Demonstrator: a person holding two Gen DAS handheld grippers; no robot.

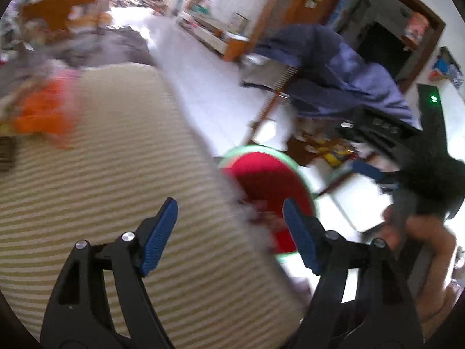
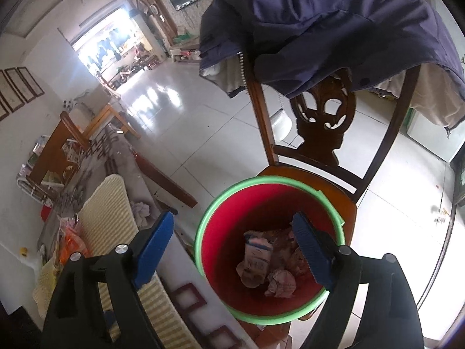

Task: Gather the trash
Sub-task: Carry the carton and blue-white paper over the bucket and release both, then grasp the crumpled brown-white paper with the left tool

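Two wide-set grippers frame the scene; the largest surface is the striped table mat [image 1: 96, 192], ribbed in cream and olive bands, which fills the left wrist view and lies as a narrow strip in the right wrist view; beyond it runs glossy white tiled floor [image 2: 186, 122]. A carved dark wooden chair [image 2: 322, 128], its back pierced with scrollwork, stands beside the table with a limp blue jacket [image 2: 319, 20] draped over its top; on its seat sits the round red bin [image 2: 232, 226] with a pale green rim, smooth plastic. In the bin lies the trash: a creased paper carton [image 2: 257, 257] and a crumpled tissue ball [image 2: 280, 283] among brownish scraps. A second wad of tissue [image 2: 141, 212] rests on the table past the mat's edge; blurred orange wrappers [image 1: 43, 110] lie at the mat's far side. The right gripper [image 2: 232, 247] hangs over the bin, its ridged blue pads spread apart, nothing between them; the left gripper [image 1: 229, 232] straddles the table edge, likewise spread and empty.
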